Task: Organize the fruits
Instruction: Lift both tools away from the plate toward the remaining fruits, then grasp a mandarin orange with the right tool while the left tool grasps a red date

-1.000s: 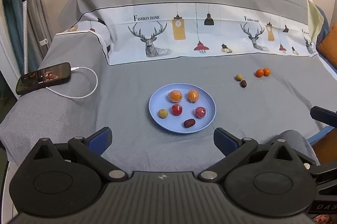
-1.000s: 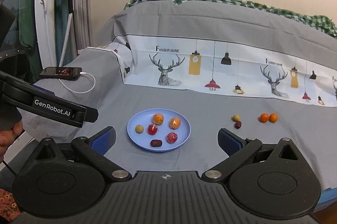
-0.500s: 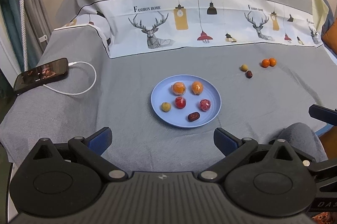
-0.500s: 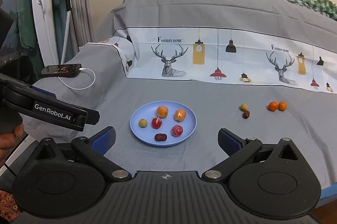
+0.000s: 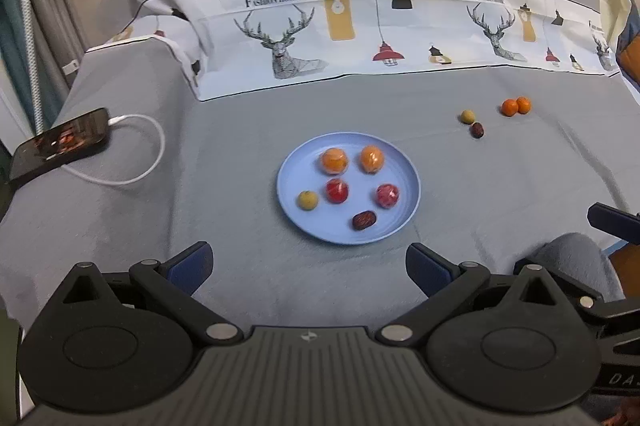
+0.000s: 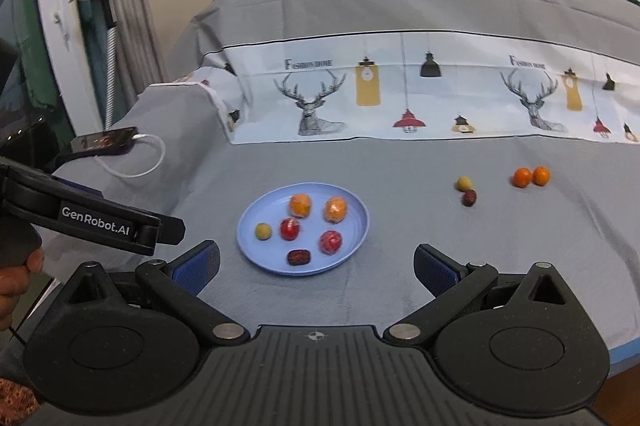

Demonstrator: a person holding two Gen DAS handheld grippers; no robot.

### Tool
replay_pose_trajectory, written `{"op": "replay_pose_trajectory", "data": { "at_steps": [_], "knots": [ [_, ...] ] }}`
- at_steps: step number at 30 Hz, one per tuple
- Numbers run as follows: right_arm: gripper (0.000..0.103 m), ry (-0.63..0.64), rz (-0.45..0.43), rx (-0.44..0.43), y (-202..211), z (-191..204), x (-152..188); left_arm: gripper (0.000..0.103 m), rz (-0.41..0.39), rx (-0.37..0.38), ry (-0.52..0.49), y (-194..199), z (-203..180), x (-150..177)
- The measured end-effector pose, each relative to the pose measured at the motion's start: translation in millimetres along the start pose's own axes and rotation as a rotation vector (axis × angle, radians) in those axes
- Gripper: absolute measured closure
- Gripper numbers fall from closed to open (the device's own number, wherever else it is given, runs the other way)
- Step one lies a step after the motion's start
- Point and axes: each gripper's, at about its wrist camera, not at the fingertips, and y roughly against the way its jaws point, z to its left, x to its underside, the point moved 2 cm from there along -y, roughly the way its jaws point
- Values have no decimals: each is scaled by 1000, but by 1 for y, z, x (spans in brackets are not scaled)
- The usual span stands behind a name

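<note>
Spreading wide across the scene: grey bedsheet [image 5: 224,130], blue plate [image 5: 292,182] at centre carrying six fruits. Lying loose well right of it: two small oranges [image 6: 531,176], yellowish fruit [image 6: 463,183], dark date [image 6: 469,198]. Hovering near the front edge, both empty, jaws apart: left hand-held gripper [image 5: 308,262], right hand-held gripper [image 6: 316,262]. Likely gathering strays; next, reaching right toward the date.

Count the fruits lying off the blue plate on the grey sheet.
4, all right of the blue plate: a yellowish fruit with a dark date close beside it, and two small oranges side by side farther right. None appears hidden.
</note>
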Motion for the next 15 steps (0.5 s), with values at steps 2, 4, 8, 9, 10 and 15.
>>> {"op": "replay_pose_trajectory", "data": {
  "at_steps": [2, 4, 8, 9, 10, 15],
  "knots": [
    [1, -22, -10, 19, -2, -9, -3, 1, 5, 10, 1, -6, -6, -8],
    [1, -43, -28, 53, -5, -21, -8, 1, 7, 17, 2, -12, -13, -17],
    [1, -101, -69, 154, -13, -63, -20, 0, 9, 45, -11, -31, -35, -39],
    [1, -112, -73, 177, -16, -76, -23, 0, 9, 51, -16, -36, -42, -45],
    [1, -124, -73, 210, -20, -90, -26, 0, 5, 58, -23, -42, -50, -52],
    [1, -170, -81, 348, -40, -161, -35, 0, -20, 90, -79, -85, -99, -91]
  ]
}}
